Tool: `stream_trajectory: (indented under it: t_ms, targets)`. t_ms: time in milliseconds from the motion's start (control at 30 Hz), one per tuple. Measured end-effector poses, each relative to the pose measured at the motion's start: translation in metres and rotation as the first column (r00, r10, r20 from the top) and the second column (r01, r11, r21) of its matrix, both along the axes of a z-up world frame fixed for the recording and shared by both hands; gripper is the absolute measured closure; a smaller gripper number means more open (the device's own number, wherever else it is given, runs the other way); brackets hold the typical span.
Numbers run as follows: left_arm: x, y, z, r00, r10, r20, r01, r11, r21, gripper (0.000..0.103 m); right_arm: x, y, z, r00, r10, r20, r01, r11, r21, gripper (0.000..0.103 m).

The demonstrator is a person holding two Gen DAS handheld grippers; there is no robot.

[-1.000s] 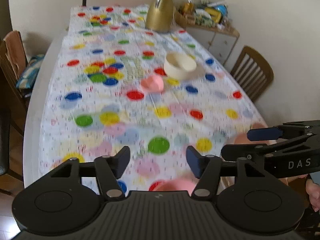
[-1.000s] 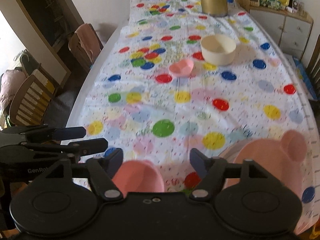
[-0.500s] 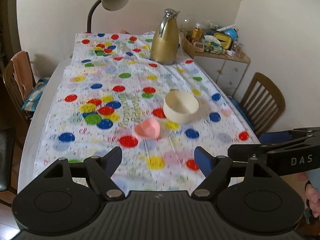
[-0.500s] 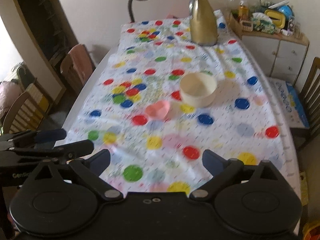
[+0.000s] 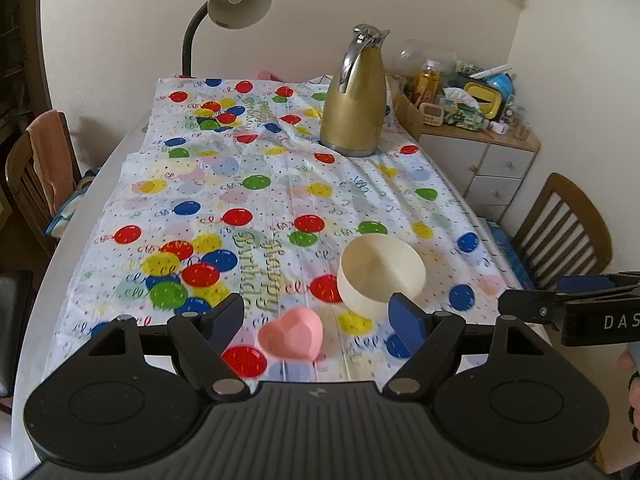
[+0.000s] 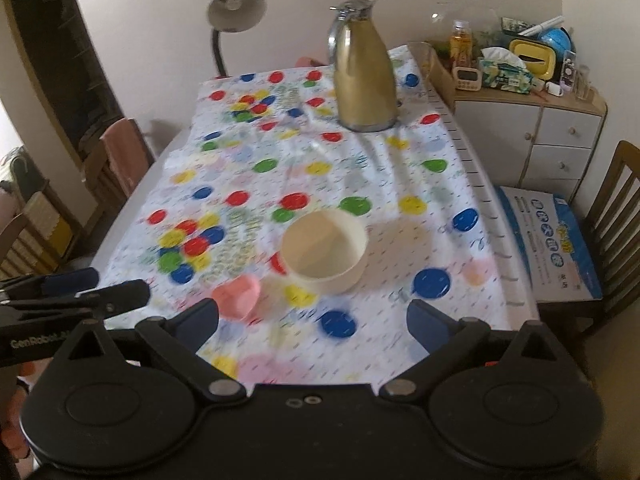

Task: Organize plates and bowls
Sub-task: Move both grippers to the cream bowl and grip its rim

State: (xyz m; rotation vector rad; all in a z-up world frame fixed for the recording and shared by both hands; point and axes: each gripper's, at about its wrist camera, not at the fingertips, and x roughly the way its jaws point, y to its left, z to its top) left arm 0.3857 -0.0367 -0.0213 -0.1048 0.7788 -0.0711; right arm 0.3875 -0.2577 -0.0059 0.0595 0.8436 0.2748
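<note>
A cream bowl (image 5: 380, 276) stands upright on the balloon-print tablecloth (image 5: 256, 200). Close to its near left sits a small pink heart-shaped bowl (image 5: 290, 338). My left gripper (image 5: 316, 316) hovers open just above and short of the heart bowl, with nothing between its fingers. In the right wrist view the cream bowl (image 6: 324, 250) lies ahead of my right gripper (image 6: 312, 320), which is wide open and holds nothing. The heart bowl (image 6: 236, 298) is blurred near its left finger. Each gripper shows at the edge of the other's view: the right gripper (image 5: 560, 304) and the left gripper (image 6: 92, 288).
A gold thermos jug (image 5: 354, 96) stands at the far end, with a desk lamp (image 5: 236, 0) behind it. A cluttered cabinet (image 6: 528, 112) sits at the far right. Wooden chairs (image 5: 560, 232) flank the table, and a printed box (image 6: 548, 240) lies beside its right edge.
Both grippers have moved forward along the table and opened wider. The pink bowl and pink plate at the near edge have dropped out of view. The cream and heart bowls are now close.
</note>
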Motion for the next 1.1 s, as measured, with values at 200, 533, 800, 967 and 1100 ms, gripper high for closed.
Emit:
stream_trajectory:
  t_ms: [200, 533, 800, 967, 1100]
  targets:
    - [0.04, -0.007, -0.023, 0.999, 0.006, -0.037, -0.006, 1.0, -0.006, 0.024, 0.042, -0.01, -0.022, 0.999, -0.025, -0.037, 0.025, 1.0, 0.004, 0.005]
    - [0.104, -0.024, -0.07, 0.994, -0.015, -0.106, 0.016, 1.0, 0.007, 0.024, 0.099, -0.009, -0.063, 0.995, -0.059, -0.084, 0.059, 0.998, 0.004, 0.01]
    - [0.14, -0.027, -0.104, 0.986, 0.004, -0.167, -0.003, 1.0, 0.006, 0.024, 0.134, -0.007, -0.097, 0.985, -0.105, -0.139, 0.102, 0.994, -0.024, 0.024]
    - [0.153, -0.029, -0.119, 0.98, 0.006, -0.198, -0.008, 1.0, -0.011, 0.025, 0.145, -0.006, -0.112, 0.978, -0.115, -0.171, 0.112, 0.993, -0.028, 0.033]
    - [0.159, -0.034, -0.124, 0.978, -0.002, -0.21, 0.002, 1.0, -0.004, 0.042, 0.151, -0.002, -0.119, 0.974, -0.12, -0.193, 0.118, 0.993, -0.02, 0.043]
